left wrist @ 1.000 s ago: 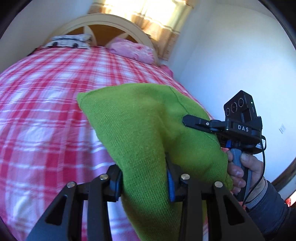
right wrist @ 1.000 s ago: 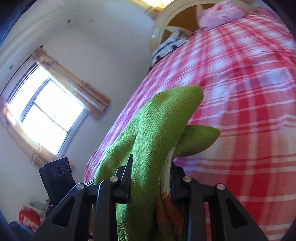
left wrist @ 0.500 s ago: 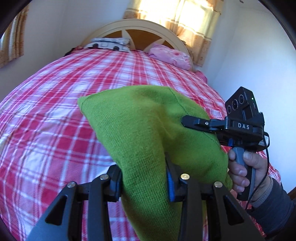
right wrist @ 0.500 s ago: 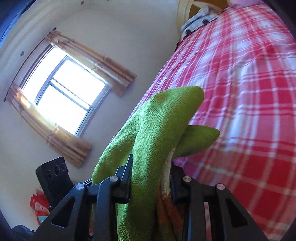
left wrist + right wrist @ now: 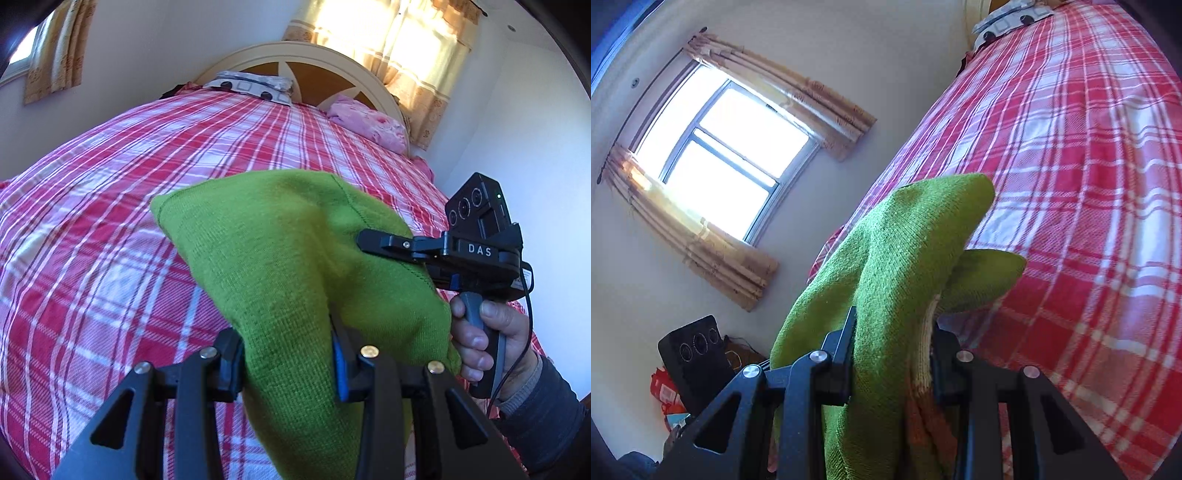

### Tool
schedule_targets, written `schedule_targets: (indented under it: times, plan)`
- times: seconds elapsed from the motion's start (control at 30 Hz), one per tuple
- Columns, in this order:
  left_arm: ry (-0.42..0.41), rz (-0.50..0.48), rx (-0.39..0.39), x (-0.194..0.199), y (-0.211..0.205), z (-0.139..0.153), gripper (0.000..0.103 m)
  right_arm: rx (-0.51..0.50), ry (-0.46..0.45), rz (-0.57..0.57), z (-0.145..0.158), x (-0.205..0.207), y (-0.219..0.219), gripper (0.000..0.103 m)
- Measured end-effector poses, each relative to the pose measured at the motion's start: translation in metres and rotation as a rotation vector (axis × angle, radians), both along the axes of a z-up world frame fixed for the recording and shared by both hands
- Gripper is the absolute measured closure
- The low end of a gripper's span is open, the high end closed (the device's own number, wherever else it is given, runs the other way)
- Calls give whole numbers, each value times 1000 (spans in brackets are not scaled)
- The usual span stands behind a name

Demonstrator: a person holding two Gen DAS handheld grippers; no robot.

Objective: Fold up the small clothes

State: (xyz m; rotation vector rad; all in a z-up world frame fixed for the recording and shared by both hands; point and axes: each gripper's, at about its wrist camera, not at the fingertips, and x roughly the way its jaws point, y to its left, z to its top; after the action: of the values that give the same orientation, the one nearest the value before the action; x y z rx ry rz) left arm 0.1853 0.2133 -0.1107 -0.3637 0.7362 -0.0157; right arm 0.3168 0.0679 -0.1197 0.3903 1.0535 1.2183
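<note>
Both the left gripper (image 5: 286,363) and the right gripper (image 5: 892,356) pinch the green sweater (image 5: 295,258) above the checked bed (image 5: 110,221). Only the right view shows the window (image 5: 716,155); only the left shows the headboard (image 5: 314,62).

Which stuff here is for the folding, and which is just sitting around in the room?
For the folding:
- green knitted garment, held up above the bed
- left gripper, clamped on it
- right gripper, clamped on it too

Just sitting around:
- pink pillow
- patterned pillow
- headboard
- window and curtains
- red plaid bedspread
</note>
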Motion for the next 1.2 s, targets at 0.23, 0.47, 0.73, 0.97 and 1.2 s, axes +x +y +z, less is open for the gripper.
schedule_targets:
  times: [0.23, 0.47, 0.73, 0.97, 1.2]
  plan:
    - [-1, 13, -12, -8, 6, -4, 65, -27, 15, 35, -5, 0, 24, 71]
    - [1, 19, -24, -16, 11, -10, 65, -43, 20, 63, -6, 3, 43, 71]
    - [30, 28, -43, -23, 18, -24, 65, -63, 34, 89, -19, 2, 56, 71]
    - [41, 27, -39, -21, 20, -32, 65, -87, 23, 90, -22, 5, 67, 71]
    - [42, 31, -39, -19, 20, -41, 60, -126, 14, 67, -36, 8, 65, 71]
